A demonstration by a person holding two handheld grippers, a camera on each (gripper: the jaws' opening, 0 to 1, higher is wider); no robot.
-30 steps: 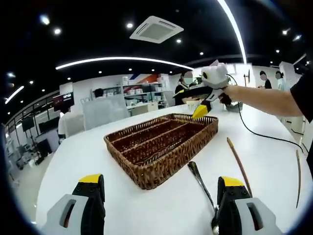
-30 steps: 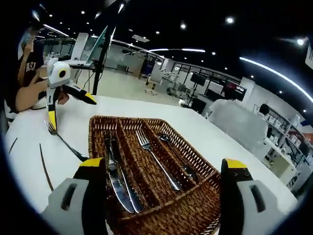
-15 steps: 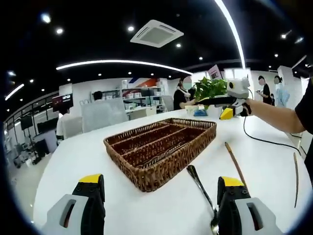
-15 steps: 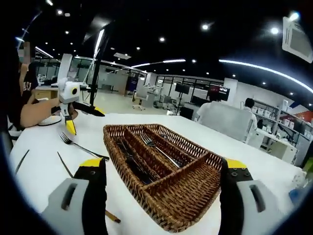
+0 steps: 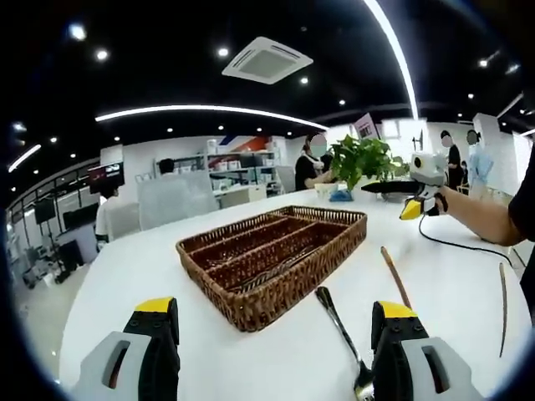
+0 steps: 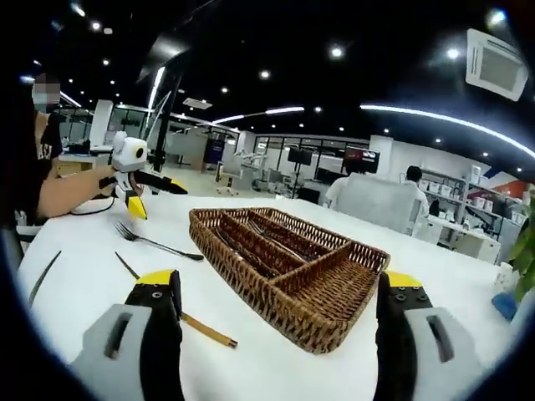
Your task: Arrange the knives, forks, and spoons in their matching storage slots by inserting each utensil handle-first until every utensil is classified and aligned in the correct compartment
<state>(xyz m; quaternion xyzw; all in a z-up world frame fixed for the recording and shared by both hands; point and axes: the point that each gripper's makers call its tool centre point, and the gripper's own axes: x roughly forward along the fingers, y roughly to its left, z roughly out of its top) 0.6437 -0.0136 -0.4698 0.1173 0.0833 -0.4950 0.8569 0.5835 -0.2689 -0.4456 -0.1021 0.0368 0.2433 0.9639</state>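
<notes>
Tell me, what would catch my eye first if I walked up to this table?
Most likely the brown wicker tray in the middle of the white table, divided into long slots with some cutlery already lying inside. Next, a fork lies loose on the table beside it, close to a wooden stick. The two tongs stand open and empty, with yellow tips.
</notes>
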